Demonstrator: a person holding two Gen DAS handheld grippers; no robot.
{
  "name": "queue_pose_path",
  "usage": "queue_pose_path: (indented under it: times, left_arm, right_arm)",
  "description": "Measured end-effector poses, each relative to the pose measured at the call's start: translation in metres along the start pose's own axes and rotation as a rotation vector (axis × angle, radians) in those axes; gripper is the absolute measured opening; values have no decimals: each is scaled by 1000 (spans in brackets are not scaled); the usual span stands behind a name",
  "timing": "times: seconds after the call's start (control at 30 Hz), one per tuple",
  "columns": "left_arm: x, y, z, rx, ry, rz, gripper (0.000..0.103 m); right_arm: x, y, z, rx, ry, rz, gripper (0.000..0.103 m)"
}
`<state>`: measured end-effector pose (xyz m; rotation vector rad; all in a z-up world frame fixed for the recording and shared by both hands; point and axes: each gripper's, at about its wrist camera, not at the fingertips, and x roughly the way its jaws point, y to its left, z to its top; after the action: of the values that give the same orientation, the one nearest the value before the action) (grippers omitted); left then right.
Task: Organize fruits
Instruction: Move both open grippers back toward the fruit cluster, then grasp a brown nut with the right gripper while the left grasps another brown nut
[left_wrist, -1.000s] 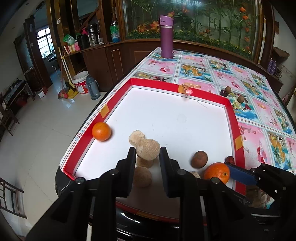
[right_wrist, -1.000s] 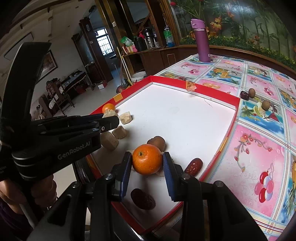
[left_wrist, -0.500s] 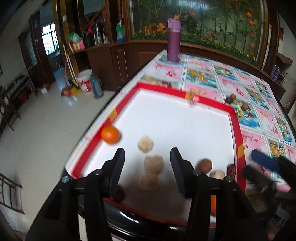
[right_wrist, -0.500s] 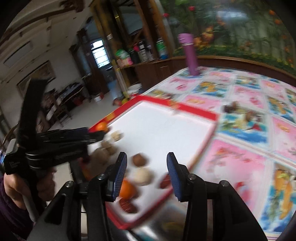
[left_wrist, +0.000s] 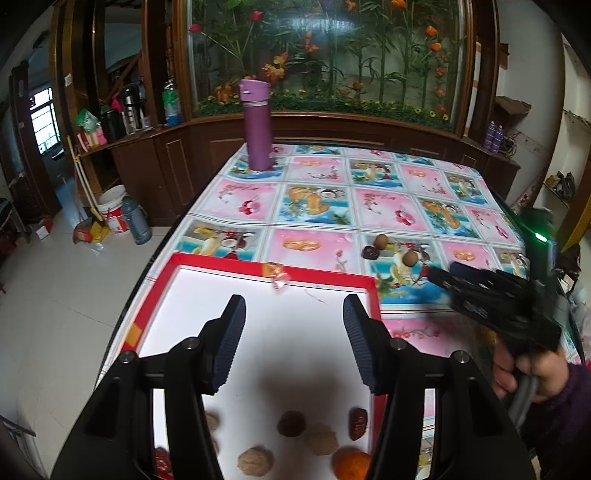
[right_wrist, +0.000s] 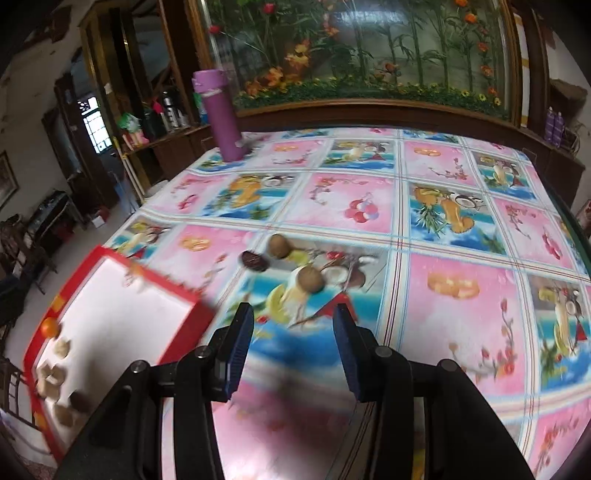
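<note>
Red-rimmed white tray (left_wrist: 334, 276) holds round fruit; left claw (left_wrist: 293, 341) just opened, right claw (right_wrist: 293, 349) parted, both empty.

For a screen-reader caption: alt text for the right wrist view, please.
The right gripper, open and empty, hangs over a fruit-print tablecloth, aimed toward two brown round fruits and a dark date. A red-rimmed white tray of fruit lies left; a purple bottle stands behind.

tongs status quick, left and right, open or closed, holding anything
Left tongs: open, nothing between them; they have just been opening above the tray.
Right tongs: open, empty, over the tablecloth.
</note>
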<state>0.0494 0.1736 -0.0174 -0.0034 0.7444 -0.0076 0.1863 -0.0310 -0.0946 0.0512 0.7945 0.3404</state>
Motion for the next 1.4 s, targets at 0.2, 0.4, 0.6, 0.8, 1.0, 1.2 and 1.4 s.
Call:
queue_pose_path:
  times: [0.2,0.4,0.6,0.8,1.0,1.2,1.4]
  left_arm:
    - [13,-2,6,-16,49,8,56]
    - [22,-10,19,0,48,28,56]
    - [49,-28,39,19,74,-24,56]
    - [96,-67,65,103,113,-65,56]
    - [166,-99,83,102,198,-51,56]
    - [194,-120,81,112,225,-13,56]
    - [212,-126,70,106,277,-19,42]
  right_arm:
    - [38,-13,16,21,48,-45,26]
    - [53,-13,21,40,92,-25,19]
    - [45,-27,16,91,119,-7,19]
    - [6,-70,6,187,59,-3,19]
    - [-12,-95,8,277,27,59,19]
    - [-19,-102,14,295,-11,67,19]
    - [-21,-97,14,290,-21,95,19]
